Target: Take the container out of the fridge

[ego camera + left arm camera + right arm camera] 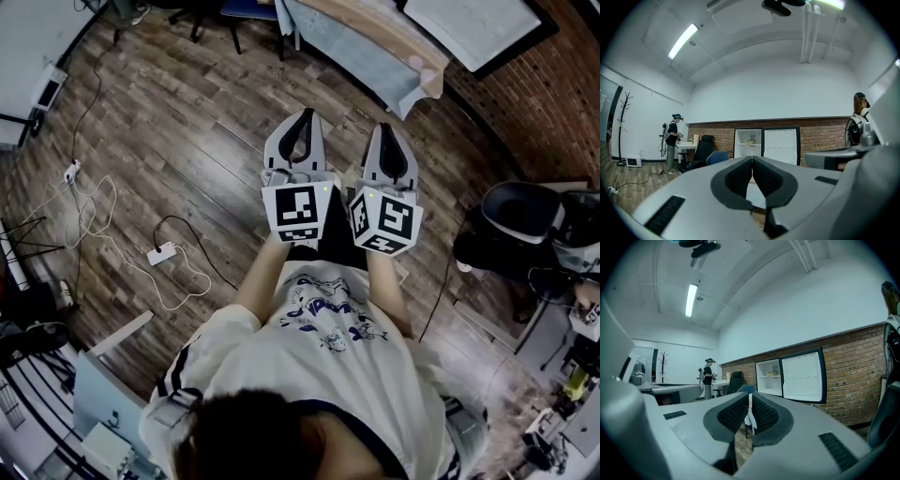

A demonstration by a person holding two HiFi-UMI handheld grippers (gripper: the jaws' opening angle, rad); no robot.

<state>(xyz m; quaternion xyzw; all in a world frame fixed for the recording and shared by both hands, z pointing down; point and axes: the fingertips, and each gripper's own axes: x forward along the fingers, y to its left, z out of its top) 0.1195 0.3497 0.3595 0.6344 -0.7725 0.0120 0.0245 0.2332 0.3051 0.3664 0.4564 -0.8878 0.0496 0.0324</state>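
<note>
well, task barely begun: container not yet reached. left gripper (pixel 752 160) jaws pressed together, nothing between. right gripper (pixel 750 398) jaws likewise closed, empty. both held side by side in front of person, over wood floor (pixel 187 141). fridge (pixel 749 143) stands against brick wall (pixel 820 136), well apart from grippers, door (pixel 781 144) swung open. container (pixel 751 139) sits on shelf inside, too small for detail. left to do: close distance, open jaws, grip container, draw it out.

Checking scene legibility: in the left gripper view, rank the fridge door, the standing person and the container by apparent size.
Largest to smallest:
fridge door
person
container, only a tiny shape
</note>
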